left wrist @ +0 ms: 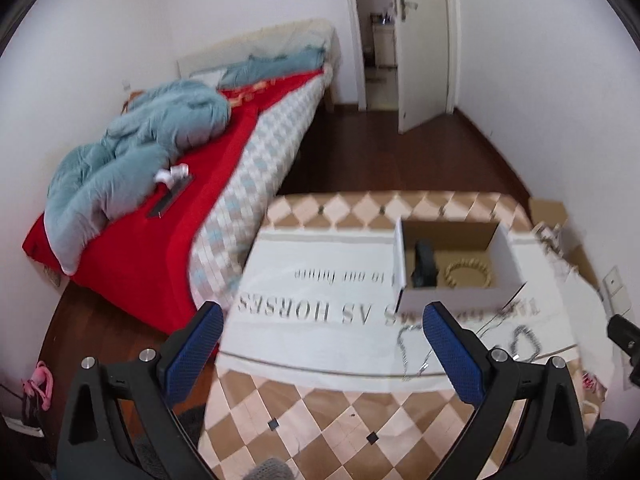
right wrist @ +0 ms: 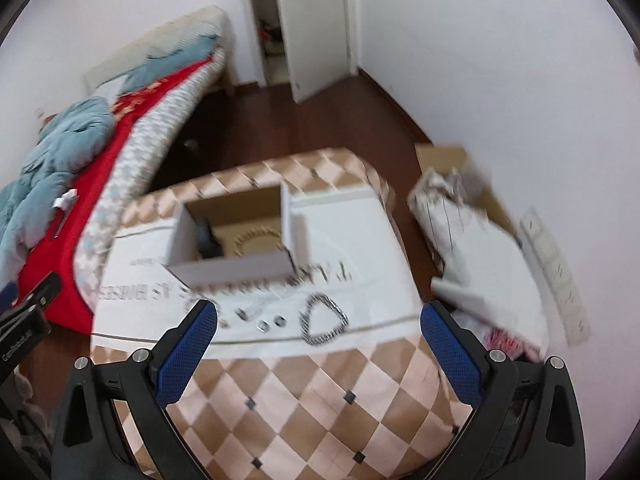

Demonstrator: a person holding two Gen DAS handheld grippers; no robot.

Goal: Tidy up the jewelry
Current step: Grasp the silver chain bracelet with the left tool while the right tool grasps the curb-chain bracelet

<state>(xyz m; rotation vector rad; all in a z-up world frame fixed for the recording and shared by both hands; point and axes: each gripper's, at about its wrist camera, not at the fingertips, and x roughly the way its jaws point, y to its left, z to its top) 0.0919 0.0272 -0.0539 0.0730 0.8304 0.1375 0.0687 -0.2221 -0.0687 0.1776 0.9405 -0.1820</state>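
Indoors, checkered table (right wrist: 304, 396), white cloth (right wrist: 352, 240), red bed (left wrist: 224, 184) alongside, seemingly bedroom; both hand-held grippers released, empty.

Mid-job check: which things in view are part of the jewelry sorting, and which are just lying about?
Job:
white box, open
gold bracelet and black item inside it
silver chain bracelet, two rings, thin chain loose on the white cloth

Lying about:
bed
blue duvet
door
cardboard and bags on the floor

Open box (right wrist: 236, 268) sat upright with a gold bracelet (right wrist: 256, 242) and something dark inside; a silver chain (right wrist: 324, 320) and two rings (right wrist: 271, 323) lay loose in front.
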